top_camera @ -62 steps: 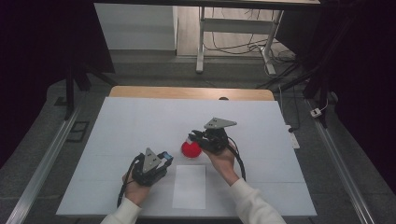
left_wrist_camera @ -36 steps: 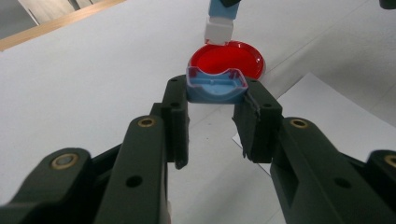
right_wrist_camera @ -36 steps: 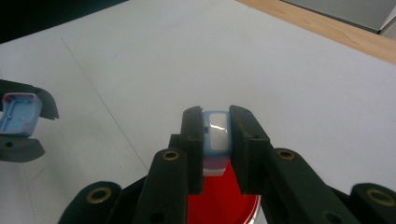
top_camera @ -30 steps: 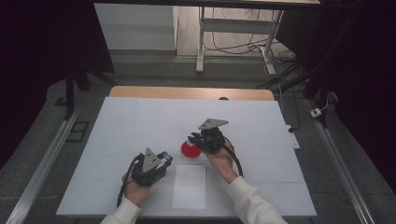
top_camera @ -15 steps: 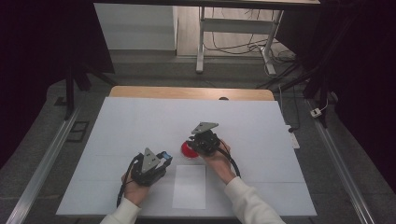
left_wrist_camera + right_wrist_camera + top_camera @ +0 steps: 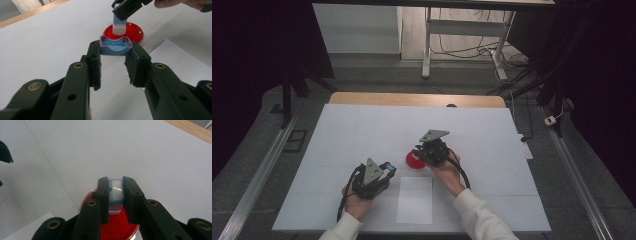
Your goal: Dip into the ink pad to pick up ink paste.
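Observation:
A red round dish lies on the white table, just beyond a white sheet of paper. My right gripper hangs over the dish, shut on a small pale-blue and white block whose lower end points down at the dish. In the left gripper view that block stands just above the dish. My left gripper is shut on a blue curved cap-like piece, held low and just short of the dish. In the high view the left gripper sits left of the paper.
The white table cover stretches wide around both hands, with a wooden edge at the far side. A metal frame and cables stand on the floor beyond. A rail runs along the left side.
My right gripper has drifted a little to the left with the block, closer over the red dish, then held still. The left gripper has not moved.

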Tool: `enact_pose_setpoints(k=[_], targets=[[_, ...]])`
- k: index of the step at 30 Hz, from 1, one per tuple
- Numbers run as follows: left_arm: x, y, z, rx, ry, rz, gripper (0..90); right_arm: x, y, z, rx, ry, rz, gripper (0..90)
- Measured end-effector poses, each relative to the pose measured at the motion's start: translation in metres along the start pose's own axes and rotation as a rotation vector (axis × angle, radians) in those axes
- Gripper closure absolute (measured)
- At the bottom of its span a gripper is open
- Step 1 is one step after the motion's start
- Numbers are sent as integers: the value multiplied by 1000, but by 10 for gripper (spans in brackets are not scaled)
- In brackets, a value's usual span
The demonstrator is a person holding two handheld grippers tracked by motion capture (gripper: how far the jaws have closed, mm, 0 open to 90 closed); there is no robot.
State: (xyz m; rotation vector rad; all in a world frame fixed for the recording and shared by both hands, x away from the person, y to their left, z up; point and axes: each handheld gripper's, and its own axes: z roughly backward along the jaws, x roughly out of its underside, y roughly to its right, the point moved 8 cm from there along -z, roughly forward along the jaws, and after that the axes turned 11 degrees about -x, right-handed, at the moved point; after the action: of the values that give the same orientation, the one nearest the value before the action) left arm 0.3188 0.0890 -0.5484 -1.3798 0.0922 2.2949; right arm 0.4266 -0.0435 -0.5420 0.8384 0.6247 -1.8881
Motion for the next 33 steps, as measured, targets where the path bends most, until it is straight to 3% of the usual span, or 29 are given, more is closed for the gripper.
enact_pose_setpoints(k=[6,12,23,33], targets=[[0,-1,1,-1,1,-1,659,-4,3,7,1,50,-14,753],[0,-1,0,0,-4,1,659,-7,1,10,-2,62,-1,753],[1,-1,0,1,-5,1,659,-8,-4,9,-7,43,32,753],[1,-1,0,2,-7,1,659,-5,-4,4,-12,18,28,753]])
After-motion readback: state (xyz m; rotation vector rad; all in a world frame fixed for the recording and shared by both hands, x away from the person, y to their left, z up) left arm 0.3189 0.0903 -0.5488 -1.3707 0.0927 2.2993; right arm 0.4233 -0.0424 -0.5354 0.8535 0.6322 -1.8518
